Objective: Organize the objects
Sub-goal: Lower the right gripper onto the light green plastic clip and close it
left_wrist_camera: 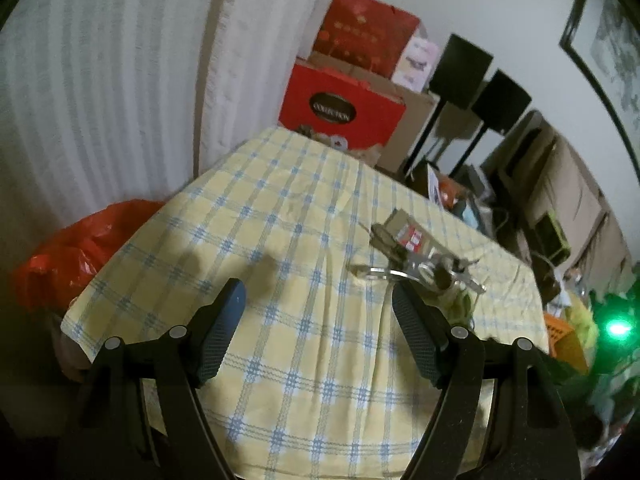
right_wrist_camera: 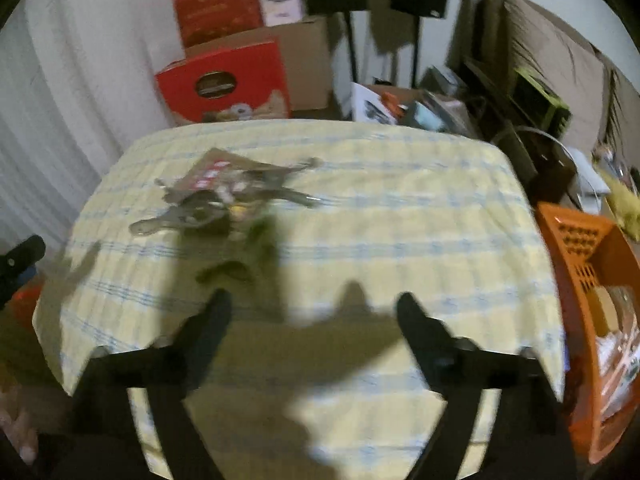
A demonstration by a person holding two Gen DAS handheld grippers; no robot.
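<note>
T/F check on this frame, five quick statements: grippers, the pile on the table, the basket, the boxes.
1. Both the left gripper and right gripper are open and empty. True.
2. The pile of small objects lies in the orange basket. False: it lies on the checked tablecloth.
3. The basket stands on the table. False: beside it.
4. Red boxes stand beyond the table. True.
5. The tablecloth is plain white. False: yellow with blue checks.
</note>
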